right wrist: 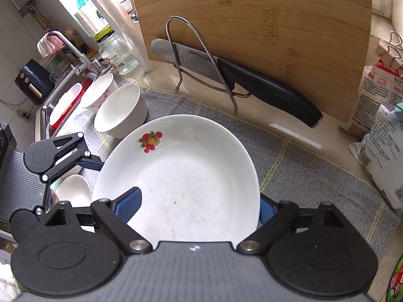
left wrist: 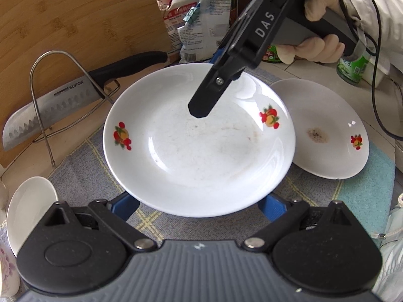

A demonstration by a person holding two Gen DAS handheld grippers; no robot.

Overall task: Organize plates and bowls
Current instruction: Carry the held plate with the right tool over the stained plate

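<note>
Kitchen table [left wrist: 362,188] in front of you, grey checked cloth [right wrist: 289,166] spread over it, a chopping board [right wrist: 252,25] leaning at the back with a knife [right wrist: 264,88] parked in its wire rack. Centre stage is the big white plate [left wrist: 199,141] with the fruit prints, sitting between both your tools. Your left tongs [left wrist: 199,203] are spread wide, both blue pads tucked under the near rim, cradling rather than pinching. Your right tongs [right wrist: 199,206] are released too, jaws well apart and straddling the rim on their side: one pad over the bowl of the plate, the other outside it. Whether the plate rests on the cloth, I can't tell.

This is glazed china: stiff, fairly heavy, slick and quick to chip. I'd take it at the rim, opposite sides, keeping it level. A second plate [left wrist: 327,130] lies just beside it on the cloth, with bowls [right wrist: 118,110] near the sink.
</note>
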